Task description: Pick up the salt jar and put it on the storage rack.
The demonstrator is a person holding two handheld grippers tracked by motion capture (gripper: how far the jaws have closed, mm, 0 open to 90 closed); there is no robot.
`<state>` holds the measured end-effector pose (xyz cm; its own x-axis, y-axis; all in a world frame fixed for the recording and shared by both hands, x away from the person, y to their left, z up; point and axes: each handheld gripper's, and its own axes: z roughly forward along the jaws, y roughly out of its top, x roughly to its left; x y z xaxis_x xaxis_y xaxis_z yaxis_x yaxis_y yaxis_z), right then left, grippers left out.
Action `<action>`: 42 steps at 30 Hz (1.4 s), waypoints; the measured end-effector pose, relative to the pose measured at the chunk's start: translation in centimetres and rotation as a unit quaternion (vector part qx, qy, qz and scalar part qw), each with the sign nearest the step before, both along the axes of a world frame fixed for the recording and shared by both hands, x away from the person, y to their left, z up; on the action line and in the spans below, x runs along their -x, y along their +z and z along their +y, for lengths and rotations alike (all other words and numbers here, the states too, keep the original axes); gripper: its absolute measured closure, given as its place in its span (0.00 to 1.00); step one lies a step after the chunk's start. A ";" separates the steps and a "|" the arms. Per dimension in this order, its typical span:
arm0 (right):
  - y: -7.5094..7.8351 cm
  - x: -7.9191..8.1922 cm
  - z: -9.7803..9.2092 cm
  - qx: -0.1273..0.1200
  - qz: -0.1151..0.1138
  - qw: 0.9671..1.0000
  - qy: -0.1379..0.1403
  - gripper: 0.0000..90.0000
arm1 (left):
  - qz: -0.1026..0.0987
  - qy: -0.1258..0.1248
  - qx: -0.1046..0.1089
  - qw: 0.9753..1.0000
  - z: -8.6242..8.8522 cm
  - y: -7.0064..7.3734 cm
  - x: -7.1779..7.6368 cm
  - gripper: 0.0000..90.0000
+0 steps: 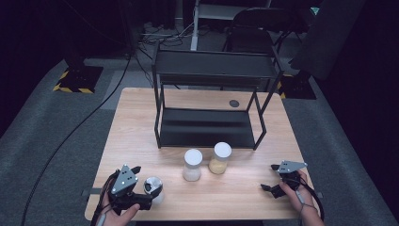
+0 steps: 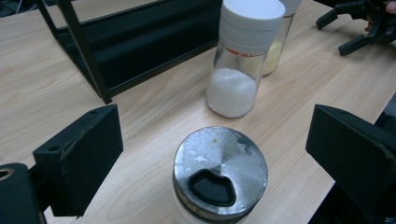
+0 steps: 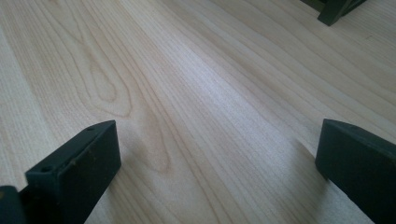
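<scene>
Noting both tools gaping and empty, we see the left tool [image 2: 212, 154] straddling a metal-lidded jar [image 2: 220, 173], its body cut off, white-capped jars [image 2: 243, 56] beyond.

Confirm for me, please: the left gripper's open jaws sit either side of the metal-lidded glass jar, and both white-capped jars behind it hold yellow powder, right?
Not quite. Only the farther white-capped jar holds yellow powder; the nearer white-capped jar holds white grains, as the left gripper view shows. The left gripper is indeed open around the metal-lidded glass jar.

Pale wood-grain table [image 1: 141, 122], black rack [image 1: 211, 127], white-capped jars [image 1: 193, 157], silver-lidded shaker [image 2: 219, 170].
</scene>
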<state>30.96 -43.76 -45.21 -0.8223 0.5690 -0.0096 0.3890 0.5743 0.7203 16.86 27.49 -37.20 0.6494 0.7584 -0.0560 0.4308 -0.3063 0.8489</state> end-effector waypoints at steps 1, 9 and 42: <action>0.0 0.0 0.0 0.000 0.000 1.000 0.000 0.00 | 0.001 0.000 0.001 1.000 -0.2 -0.1 0.0 0.04; 0.0 0.0 0.0 0.000 0.000 1.000 0.000 0.00 | 0.003 0.007 0.005 1.000 -0.6 -0.9 -0.1 0.04; 0.0 0.0 0.0 0.000 0.000 1.000 0.000 0.00 | 0.050 0.012 -0.017 0.999 -1.8 -4.2 -1.3 0.09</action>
<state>30.96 -43.76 -45.21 -0.8223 0.5690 -0.0095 0.3890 0.5743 0.7203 18.18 25.65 -41.41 0.6232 0.7766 -0.0927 0.5200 -0.3230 0.7907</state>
